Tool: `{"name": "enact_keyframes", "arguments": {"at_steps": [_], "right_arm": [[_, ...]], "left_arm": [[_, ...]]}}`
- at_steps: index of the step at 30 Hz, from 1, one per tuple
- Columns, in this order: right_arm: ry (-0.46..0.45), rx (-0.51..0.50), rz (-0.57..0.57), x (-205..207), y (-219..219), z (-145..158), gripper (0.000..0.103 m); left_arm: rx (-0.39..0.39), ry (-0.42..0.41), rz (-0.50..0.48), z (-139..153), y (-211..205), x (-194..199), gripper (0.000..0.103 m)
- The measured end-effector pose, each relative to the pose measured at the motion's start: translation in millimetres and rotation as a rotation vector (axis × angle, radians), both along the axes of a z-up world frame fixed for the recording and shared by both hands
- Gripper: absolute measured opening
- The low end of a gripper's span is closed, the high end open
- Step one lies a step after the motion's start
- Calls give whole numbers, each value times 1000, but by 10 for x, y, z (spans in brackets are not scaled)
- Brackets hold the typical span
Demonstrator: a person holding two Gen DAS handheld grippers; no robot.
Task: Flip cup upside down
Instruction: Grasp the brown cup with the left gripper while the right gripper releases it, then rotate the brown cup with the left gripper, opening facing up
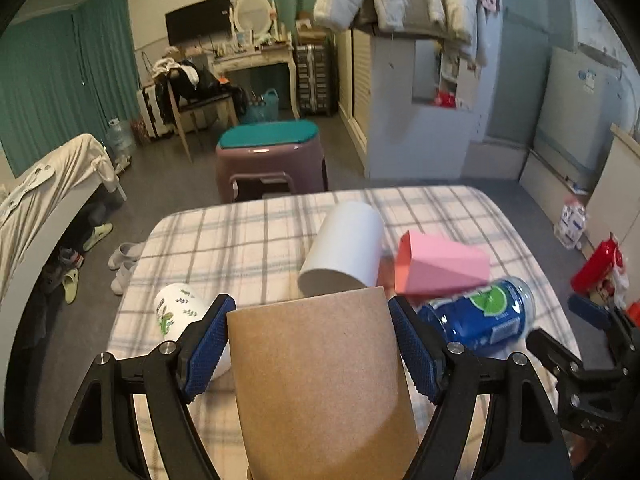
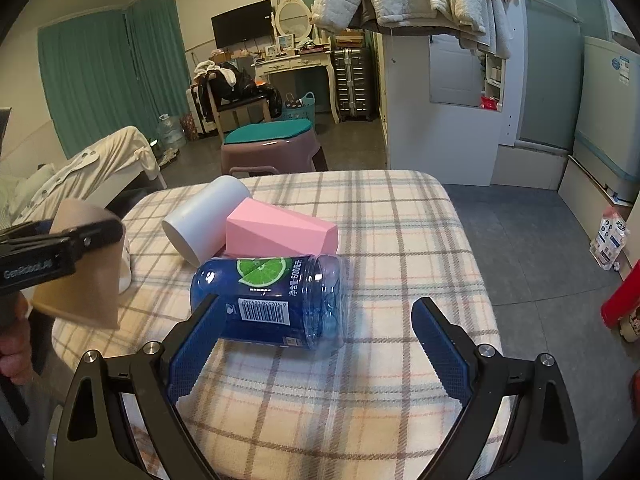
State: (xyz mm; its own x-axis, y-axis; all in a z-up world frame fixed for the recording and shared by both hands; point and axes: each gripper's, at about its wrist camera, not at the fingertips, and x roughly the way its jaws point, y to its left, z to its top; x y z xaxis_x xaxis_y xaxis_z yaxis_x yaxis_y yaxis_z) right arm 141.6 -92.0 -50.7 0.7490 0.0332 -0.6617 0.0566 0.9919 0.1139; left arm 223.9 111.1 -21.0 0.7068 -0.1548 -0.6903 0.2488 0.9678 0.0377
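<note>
My left gripper (image 1: 310,322) is shut on a brown paper cup (image 1: 320,384), held above the plaid-covered table (image 1: 248,236); its narrow end points away from the camera. From the right wrist view the same cup (image 2: 80,280) hangs at the left, clamped by the left gripper (image 2: 100,236). My right gripper (image 2: 316,320) is open and empty, low over the table's near side, just in front of a blue plastic bottle (image 2: 272,300) lying on its side. The right gripper also shows at the right edge of the left wrist view (image 1: 592,316).
On the table lie a white cup (image 2: 204,216) on its side, a pink faceted cup (image 2: 280,232) on its side, and a white mug with leaf print (image 1: 180,312). A purple stool (image 2: 272,148) stands beyond the table. A red object (image 2: 620,300) is at right.
</note>
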Motion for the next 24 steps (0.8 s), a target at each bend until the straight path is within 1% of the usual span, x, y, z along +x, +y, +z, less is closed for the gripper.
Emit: {"name": "enact_keyframes", "arguments": {"at_steps": [3, 5, 7, 10, 12, 13, 14, 16, 18, 24], "right_arm": [[9, -8, 7, -12, 26, -24, 94], [14, -14, 8, -16, 30, -38, 94], [19, -20, 8, -19, 31, -53, 94], [23, -25, -4, -14, 8, -71, 94], [24, -25, -12, -3, -4, -75, 94], [23, -26, -13, -2, -6, -76, 94], [22, -27, -14, 3, -5, -74, 94], [20, -29, -11, 14, 7, -68, 94], [23, -32, -7, 24, 28, -69, 94], [20, -39, 10, 3, 105, -32, 94]], "left_arm": [[4, -31, 30, -129, -19, 72, 80], [-20, -50, 34, -191, -24, 99, 80], [-26, -76, 40, -264, -42, 113, 80], [-14, -134, 36, -362, -51, 65, 80], [-4, -157, 33, -434, -62, 40, 80], [0, -150, 28, -475, -62, 35, 80], [-7, -161, 26, -509, -48, 8, 80], [-12, -182, 18, -513, -37, -52, 80], [0, -189, 2, -505, -41, -99, 80], [25, -170, -34, -473, -44, -292, 80]]}}
